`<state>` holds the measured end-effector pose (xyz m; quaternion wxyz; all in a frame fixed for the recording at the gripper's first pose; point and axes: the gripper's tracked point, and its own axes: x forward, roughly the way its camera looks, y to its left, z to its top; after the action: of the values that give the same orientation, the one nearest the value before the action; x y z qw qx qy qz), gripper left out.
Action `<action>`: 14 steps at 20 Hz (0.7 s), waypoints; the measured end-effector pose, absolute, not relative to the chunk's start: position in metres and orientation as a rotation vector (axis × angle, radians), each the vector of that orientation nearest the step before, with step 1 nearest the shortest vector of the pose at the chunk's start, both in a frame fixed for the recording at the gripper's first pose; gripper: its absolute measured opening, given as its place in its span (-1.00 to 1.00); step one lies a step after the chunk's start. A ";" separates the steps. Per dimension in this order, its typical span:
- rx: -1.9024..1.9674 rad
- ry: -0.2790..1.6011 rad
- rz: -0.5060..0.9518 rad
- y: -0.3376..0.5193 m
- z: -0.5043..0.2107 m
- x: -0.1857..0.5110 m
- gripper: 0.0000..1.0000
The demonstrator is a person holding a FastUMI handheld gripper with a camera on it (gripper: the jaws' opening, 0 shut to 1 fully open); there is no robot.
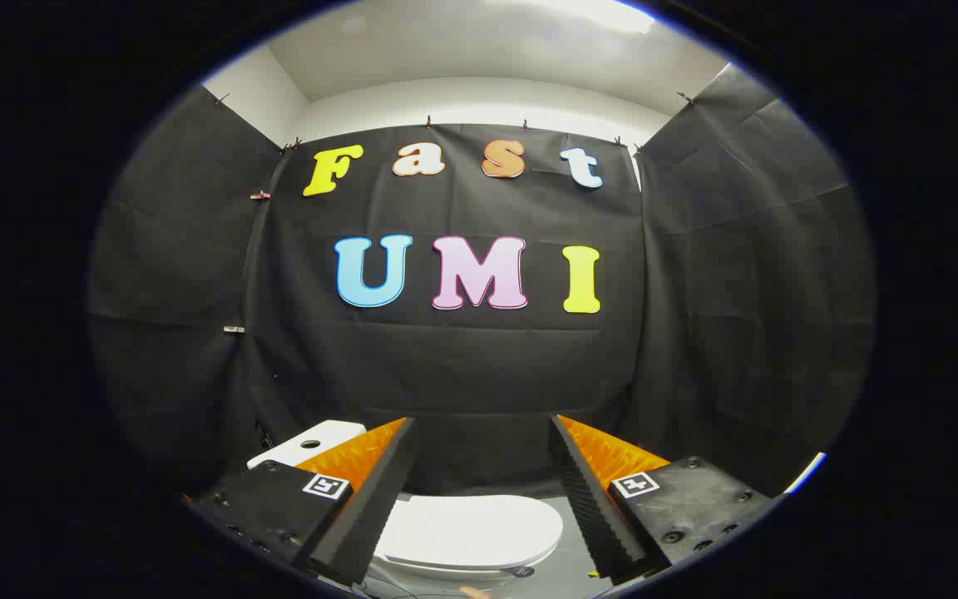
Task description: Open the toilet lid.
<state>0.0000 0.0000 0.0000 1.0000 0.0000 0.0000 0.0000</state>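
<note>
A white toilet stands low ahead of me, its lid (471,532) lying flat and closed over the bowl. The white tank top (308,443) with a dark round button shows behind my left finger. My gripper (483,433) hangs in the air above the toilet, open, with a wide gap between the fingers and nothing held. The lid lies below and between the two fingers (375,499), apart from them.
Black cloth walls (462,366) close in the booth at the back and on both sides. A grey floor (562,574) shows to the right of the toilet. White ceiling with a light is overhead.
</note>
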 end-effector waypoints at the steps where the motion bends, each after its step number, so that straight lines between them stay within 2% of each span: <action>1: -0.001 0.000 -0.001 -0.001 0.002 0.000 0.97; 14: -0.010 -0.001 -0.015 -0.011 0.015 -0.007 0.97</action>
<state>-0.0070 -0.0109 0.0148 1.0000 -0.0050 -0.0007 -0.0075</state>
